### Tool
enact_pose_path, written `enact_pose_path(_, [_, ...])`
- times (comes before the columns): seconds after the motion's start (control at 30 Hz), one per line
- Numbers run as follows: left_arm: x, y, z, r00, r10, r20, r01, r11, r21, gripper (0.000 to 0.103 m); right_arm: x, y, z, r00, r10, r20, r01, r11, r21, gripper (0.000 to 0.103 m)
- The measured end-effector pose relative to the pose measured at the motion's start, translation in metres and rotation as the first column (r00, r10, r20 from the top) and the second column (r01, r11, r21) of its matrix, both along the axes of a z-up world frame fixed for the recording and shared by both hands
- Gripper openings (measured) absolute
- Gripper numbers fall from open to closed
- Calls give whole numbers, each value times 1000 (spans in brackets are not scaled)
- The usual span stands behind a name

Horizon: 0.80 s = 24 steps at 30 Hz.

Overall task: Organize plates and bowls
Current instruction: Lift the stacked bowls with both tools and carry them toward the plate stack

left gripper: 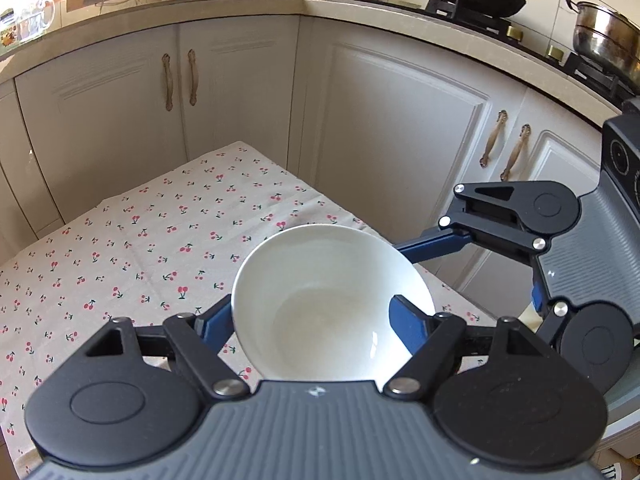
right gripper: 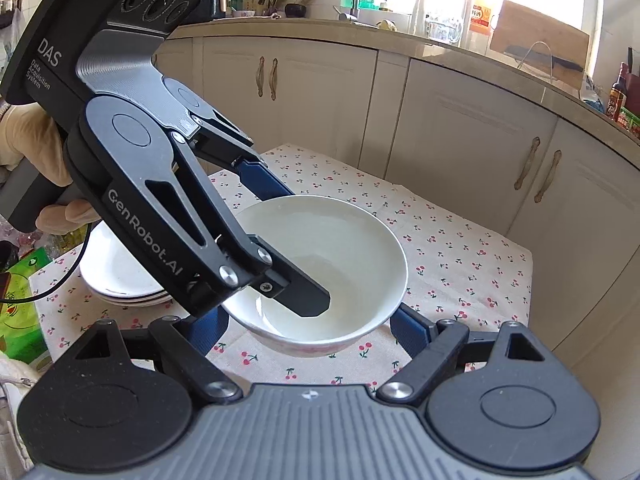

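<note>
A tabletop [right gripper: 460, 256] under a cherry-print cloth sits before cream cabinets [left gripper: 392, 120], with a stack of white plates [right gripper: 116, 276] at its left edge. Above the cloth a white bowl [right gripper: 336, 248] hangs tilted: the left hand-held gripper [right gripper: 288, 240] is clamped across its rim, one finger inside, while the right hand-held gripper [right gripper: 310, 330] grips its outer walls, both pads touching
</note>
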<state>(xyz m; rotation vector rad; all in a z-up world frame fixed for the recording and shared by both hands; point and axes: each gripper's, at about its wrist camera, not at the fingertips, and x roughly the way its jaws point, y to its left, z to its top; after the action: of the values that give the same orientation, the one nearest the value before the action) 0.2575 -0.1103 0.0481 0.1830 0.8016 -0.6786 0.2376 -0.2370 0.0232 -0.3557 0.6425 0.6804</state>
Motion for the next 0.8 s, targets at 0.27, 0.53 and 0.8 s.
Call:
enact_pose_path(0.27, [-47, -9, -1, 999, -36, 3, 36, 999, -1, 82, -51, -9, 1, 1000, -21, 4, 21, 1000, 10, 91])
enact_pose_path(0.53, [-75, -10, -16, 999, -46, -24, 46, 999, -6, 82, -82, -13, -14, 999, -30, -17, 31, 999, 18, 91])
enact_pose_path(0.8, [-83, -12, -35, 998, -44, -48, 44, 999, -10, 82, -93, -11, -34, 999, -39, -35, 39, 999, 1, 91])
